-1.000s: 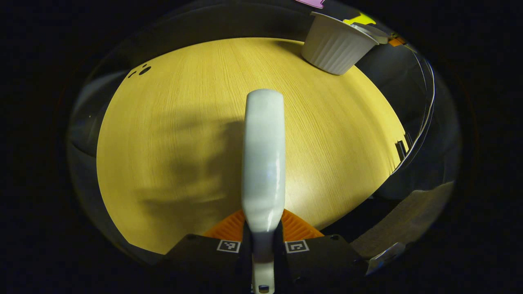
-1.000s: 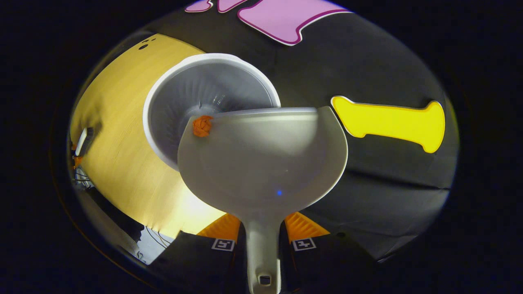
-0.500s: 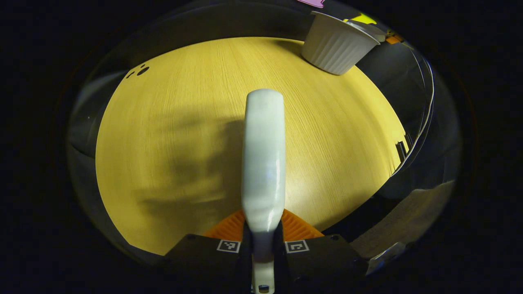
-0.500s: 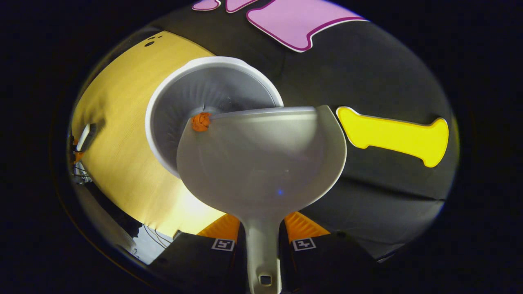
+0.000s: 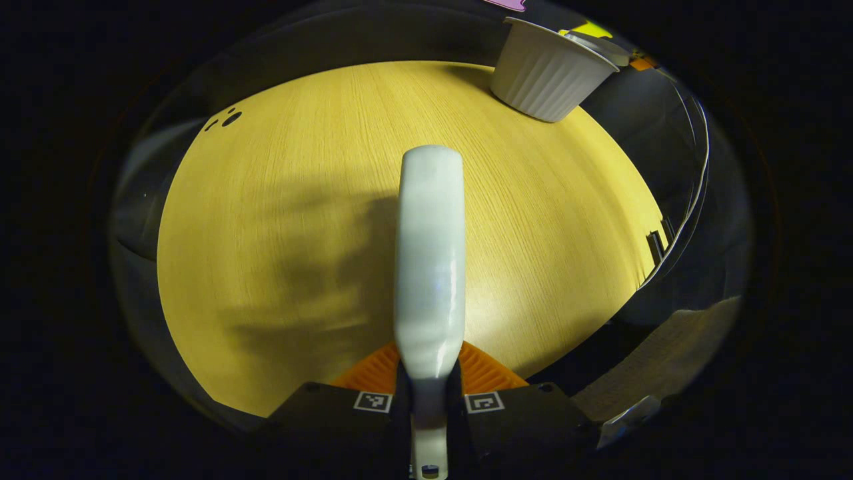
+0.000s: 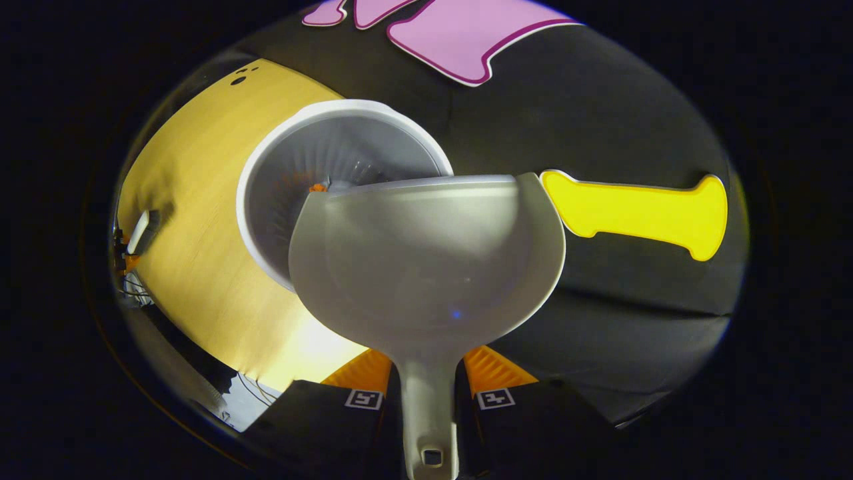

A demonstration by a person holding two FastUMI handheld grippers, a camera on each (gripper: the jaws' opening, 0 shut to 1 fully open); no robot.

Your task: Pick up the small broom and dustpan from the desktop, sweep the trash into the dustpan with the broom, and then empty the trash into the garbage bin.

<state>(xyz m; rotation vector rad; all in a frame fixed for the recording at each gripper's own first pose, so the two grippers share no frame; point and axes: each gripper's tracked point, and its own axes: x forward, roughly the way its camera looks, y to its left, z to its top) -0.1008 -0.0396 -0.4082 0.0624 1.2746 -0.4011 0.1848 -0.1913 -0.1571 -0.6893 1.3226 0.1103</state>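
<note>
The right hand-held gripper is clamped on the dustpan handle, with the pan's front lip hanging over the rim of the white garbage bin, where a scrap of orange trash sits just past the lip. The left hand-held gripper grips the broom above the bare worktop; the bin stands at the worktop's far edge.
</note>
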